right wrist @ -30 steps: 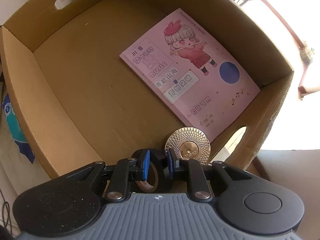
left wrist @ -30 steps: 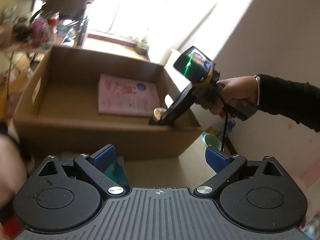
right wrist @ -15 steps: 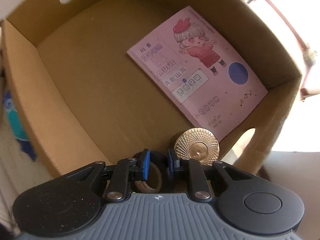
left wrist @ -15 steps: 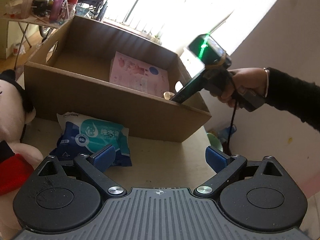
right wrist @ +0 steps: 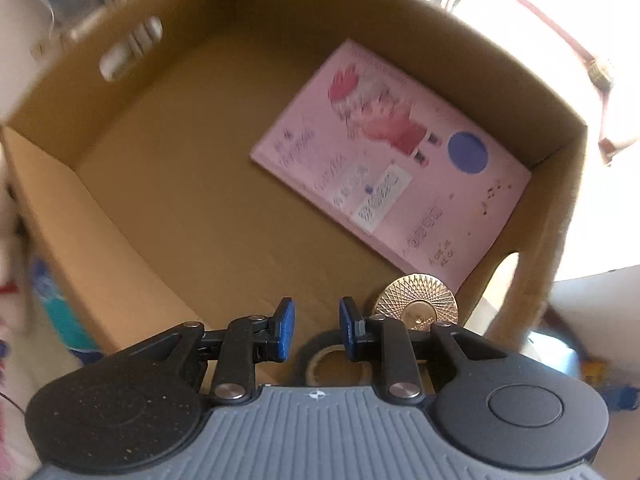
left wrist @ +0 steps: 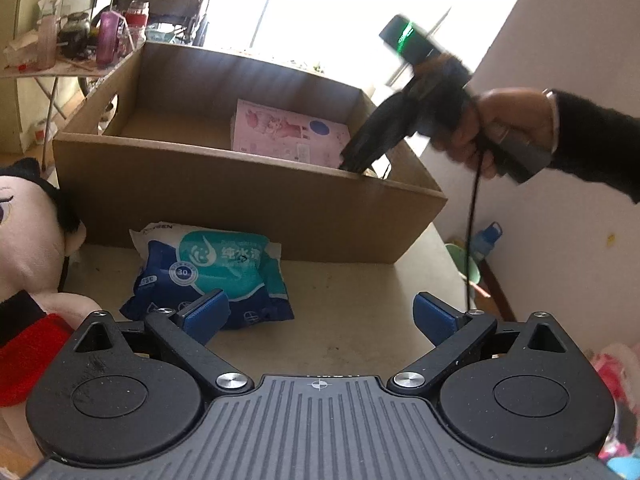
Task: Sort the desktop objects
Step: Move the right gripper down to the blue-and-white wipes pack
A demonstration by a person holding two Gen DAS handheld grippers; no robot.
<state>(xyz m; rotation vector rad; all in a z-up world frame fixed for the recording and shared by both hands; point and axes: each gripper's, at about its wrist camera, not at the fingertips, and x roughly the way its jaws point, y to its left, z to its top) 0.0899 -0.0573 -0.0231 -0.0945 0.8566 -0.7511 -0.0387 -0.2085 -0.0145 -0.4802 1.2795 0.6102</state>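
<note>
The right gripper points steeply down into the box, near the corner by the cut-out handle; its jaws are opening, a small gap between the blue pads, which press on nothing; the tape roll lies on the box floor just below them, beside a gold disc; a pink booklet lies flat along the far wall. The left gripper hangs over the desk before the box, jaws wide apart and empty; a wipes pack lies by the box's near wall, a plush doll at the desk's left edge.
</note>
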